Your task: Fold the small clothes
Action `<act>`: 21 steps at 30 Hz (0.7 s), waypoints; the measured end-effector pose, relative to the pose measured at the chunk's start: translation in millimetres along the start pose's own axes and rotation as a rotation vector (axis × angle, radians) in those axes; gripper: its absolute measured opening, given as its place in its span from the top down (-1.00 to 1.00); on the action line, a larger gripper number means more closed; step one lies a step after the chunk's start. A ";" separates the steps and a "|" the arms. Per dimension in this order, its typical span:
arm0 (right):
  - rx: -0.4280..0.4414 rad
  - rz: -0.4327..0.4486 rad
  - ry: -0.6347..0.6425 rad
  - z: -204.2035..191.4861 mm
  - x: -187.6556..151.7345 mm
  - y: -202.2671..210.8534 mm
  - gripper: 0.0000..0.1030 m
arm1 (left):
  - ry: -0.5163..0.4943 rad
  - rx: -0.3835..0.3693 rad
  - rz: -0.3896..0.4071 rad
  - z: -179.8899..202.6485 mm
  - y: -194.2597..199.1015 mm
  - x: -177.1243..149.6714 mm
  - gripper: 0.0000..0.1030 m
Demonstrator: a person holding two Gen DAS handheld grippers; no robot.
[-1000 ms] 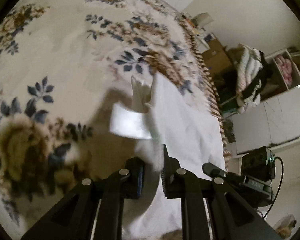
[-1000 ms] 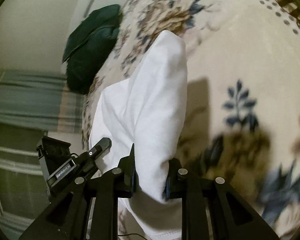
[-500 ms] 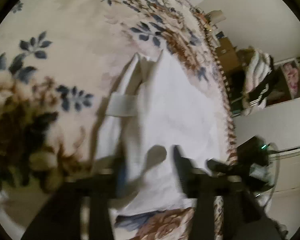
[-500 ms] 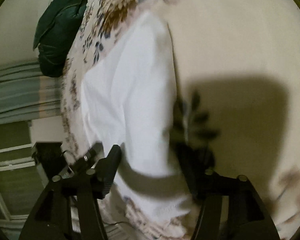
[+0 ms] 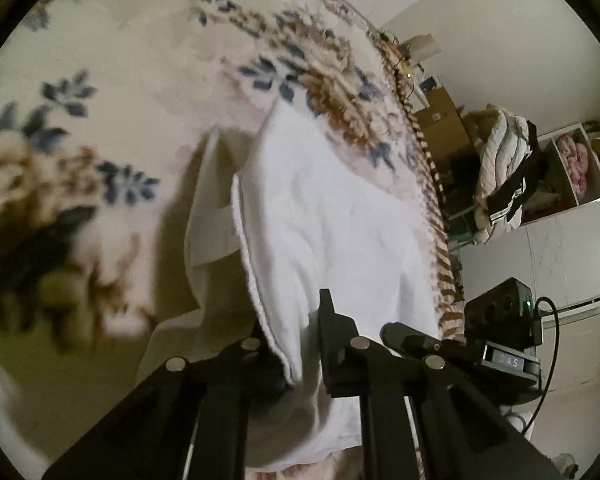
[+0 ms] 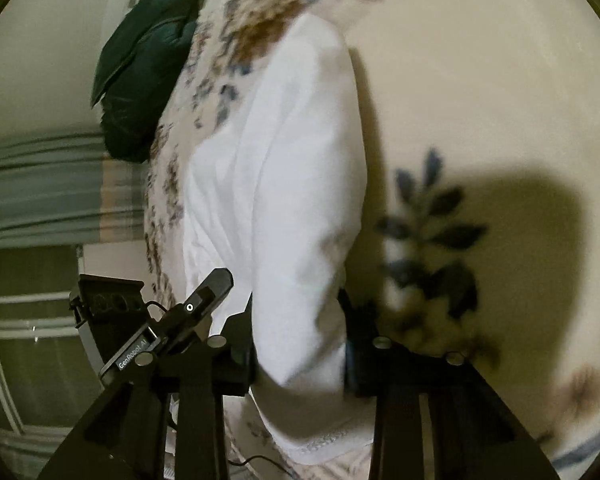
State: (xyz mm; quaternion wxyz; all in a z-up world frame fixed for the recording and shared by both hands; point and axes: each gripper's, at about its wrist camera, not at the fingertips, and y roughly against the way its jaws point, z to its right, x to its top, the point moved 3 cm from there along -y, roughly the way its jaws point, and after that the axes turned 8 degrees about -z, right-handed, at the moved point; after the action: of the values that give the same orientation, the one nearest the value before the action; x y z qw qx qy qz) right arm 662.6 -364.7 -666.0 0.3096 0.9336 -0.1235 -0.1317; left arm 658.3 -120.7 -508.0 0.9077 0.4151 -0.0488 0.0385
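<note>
A small white garment (image 5: 332, 220) lies on the floral bedspread (image 5: 100, 60), folded lengthwise, with a hemmed edge running toward me. My left gripper (image 5: 296, 344) is shut on the near edge of the white garment. In the right wrist view the same white garment (image 6: 276, 184) stretches away from me. My right gripper (image 6: 300, 340) is shut on its near end, and the cloth bulges between the fingers. The other gripper (image 6: 172, 328) shows at the lower left of that view.
A dark green cushion (image 6: 148, 64) lies at the bed's far end. The bed's fringed edge (image 5: 432, 200) runs on the right, and beyond it stand cardboard boxes (image 5: 440, 120), piled clothes (image 5: 500, 168) and white cabinets (image 5: 560, 248). Striped curtains (image 6: 40, 188) hang at the left.
Both grippers were shut on the cloth, opened wide half a second ago over the laid garment, and are shut on its near edge again. The garment lies flatter and wider than before.
</note>
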 end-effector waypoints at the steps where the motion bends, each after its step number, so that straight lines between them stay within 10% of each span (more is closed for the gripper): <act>1: 0.005 -0.004 0.012 -5.1 -4.9 3.8 0.33 | -0.002 -0.001 0.006 3.0 10.9 -6.7 0.81; 12: -0.053 -0.111 0.080 -23.6 -117.9 -6.9 0.32 | 0.135 0.080 -0.089 -40.8 30.8 -103.8 0.72; 21: -0.436 -0.066 0.124 -2.2 -159.5 -3.2 -0.56 | 0.112 0.248 -0.104 -48.4 35.1 -132.8 0.43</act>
State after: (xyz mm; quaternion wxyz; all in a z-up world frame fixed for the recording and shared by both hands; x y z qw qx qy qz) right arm 514.7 -311.2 -639.2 0.5066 0.8544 -0.0425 -0.1078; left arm 525.4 -65.0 -529.2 0.8516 0.5231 0.0287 0.0201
